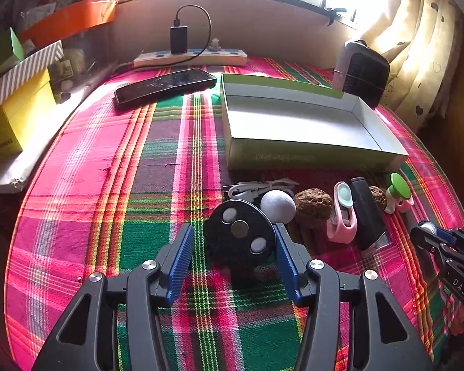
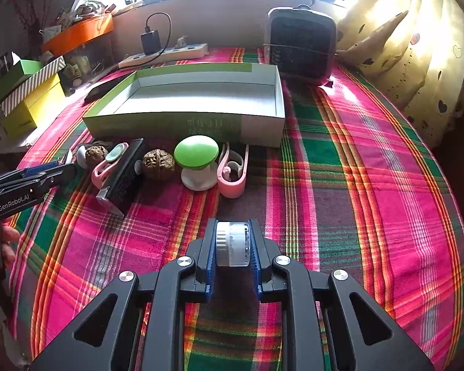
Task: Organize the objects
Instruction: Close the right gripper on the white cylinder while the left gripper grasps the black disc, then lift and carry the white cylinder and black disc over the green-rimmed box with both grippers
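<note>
Currently, left claw [image 1: 232, 241] bracketed a black oval disc with three round studs [image 1: 239, 232], pads seemingly not yet pressing it. Right claw [image 2: 232, 247] pinched a small white-capped clear jar [image 2: 233, 244] above the plaid-covered counter [image 2: 355, 185], short of the open green cardboard box [image 2: 185, 123]. Risk: disc slipping sideways from an off-centre squeeze.

A home: plaid tablecloth [image 1: 114, 185], heart-print curtain [image 2: 417, 71] (window behind).
</note>
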The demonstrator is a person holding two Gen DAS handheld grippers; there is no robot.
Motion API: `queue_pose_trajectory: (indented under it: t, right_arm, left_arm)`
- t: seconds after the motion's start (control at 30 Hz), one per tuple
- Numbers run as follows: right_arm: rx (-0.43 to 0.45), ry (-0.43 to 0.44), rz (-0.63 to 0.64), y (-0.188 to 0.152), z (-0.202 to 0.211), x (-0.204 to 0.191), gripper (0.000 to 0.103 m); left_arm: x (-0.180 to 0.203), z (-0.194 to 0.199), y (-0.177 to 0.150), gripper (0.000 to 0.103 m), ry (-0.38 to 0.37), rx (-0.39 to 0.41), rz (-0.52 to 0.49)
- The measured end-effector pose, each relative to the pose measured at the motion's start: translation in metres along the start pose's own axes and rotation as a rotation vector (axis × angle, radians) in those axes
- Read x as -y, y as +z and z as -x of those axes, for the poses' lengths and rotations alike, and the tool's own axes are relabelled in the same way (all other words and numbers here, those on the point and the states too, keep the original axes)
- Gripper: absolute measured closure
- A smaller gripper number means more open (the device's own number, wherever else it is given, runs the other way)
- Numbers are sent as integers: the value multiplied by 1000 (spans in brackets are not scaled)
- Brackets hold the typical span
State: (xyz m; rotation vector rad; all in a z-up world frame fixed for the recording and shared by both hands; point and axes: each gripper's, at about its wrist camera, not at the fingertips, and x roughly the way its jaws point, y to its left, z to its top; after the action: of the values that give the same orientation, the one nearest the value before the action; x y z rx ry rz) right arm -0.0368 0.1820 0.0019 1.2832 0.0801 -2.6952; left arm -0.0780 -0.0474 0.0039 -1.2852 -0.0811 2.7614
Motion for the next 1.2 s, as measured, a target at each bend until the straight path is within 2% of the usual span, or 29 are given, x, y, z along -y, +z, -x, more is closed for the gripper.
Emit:
queue_pose_trajectory:
  t: [0.13,0.3,0.43,0.73,1.2]
  right_arm:
    - [-2,9,2,2,-1,0,83]
    - [-2,16,7,5,-3,-2,83]
    - [-4,22,13,7,-5,-3,83]
    - [-3,37,4,8,-5,-3,83]
    - [-4,46,16,7,-5,-6,83]
  left_arm:
    - [5,-3,2,52,53,-5,-34]
    - [3,-2,2,53,35,-5,-23]
    - [3,-1,3,60,11,-4,-13]
    - [1,1,2,60,-10,-5,15]
    - [0,2,1,60,0,-2,21]
